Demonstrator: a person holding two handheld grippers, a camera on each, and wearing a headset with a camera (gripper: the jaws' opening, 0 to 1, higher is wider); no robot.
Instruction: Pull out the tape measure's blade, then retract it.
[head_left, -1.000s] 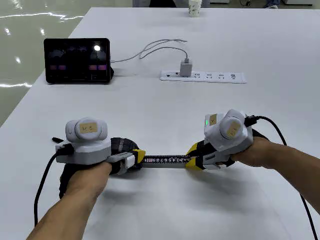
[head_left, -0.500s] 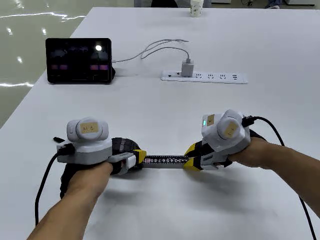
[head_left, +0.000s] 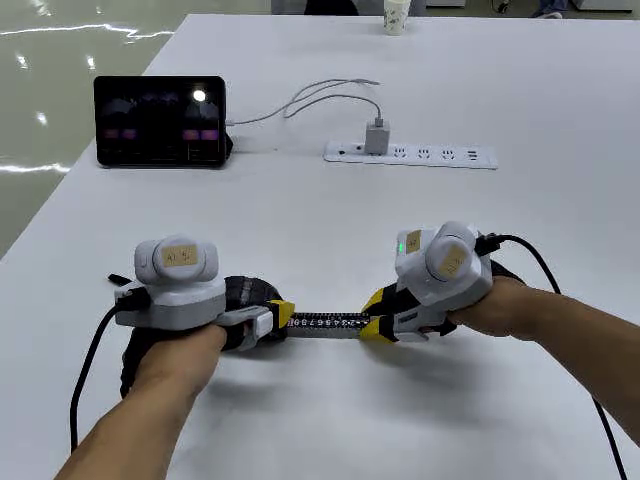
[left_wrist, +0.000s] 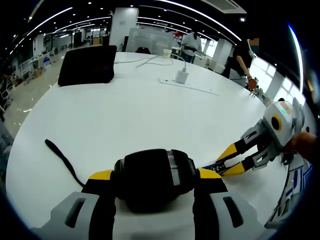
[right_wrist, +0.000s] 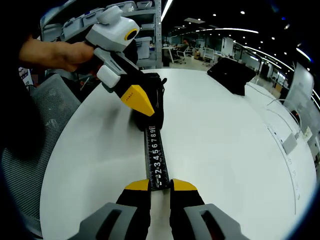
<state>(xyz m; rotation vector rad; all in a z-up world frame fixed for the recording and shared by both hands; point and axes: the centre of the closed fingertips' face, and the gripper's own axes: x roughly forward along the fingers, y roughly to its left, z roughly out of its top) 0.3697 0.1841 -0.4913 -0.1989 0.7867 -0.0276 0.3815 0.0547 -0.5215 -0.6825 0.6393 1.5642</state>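
At the near edge of the white worktop (head_left: 330, 230), toward 6 o'clock in the head view, the two grippers face each other with the blade (head_left: 325, 322) stretched flat between them. The left gripper (head_left: 270, 320), at 8 o'clock, has its jaws closed around the black case (head_left: 245, 295). In the left gripper view the yellow-tipped jaws press on both sides of the case, and a black strap (left_wrist: 60, 157) trails off toward 9 o'clock. The right gripper (head_left: 372, 325), at 4 o'clock, has its jaws pinched narrow on the blade's free end. In the right gripper view the numbered blade runs from the jaws at 6 o'clock straight up to the case at 12 o'clock. Only a short stretch of blade is out, lying just above or on the worktop. Farther back, a dark tablet (head_left: 160, 120) stands at 10 o'clock. A power strip (head_left: 430, 155) with a charger (head_left: 377, 137) lies near 1 o'clock, and a cup (head_left: 397, 15) sits at 12 o'clock.
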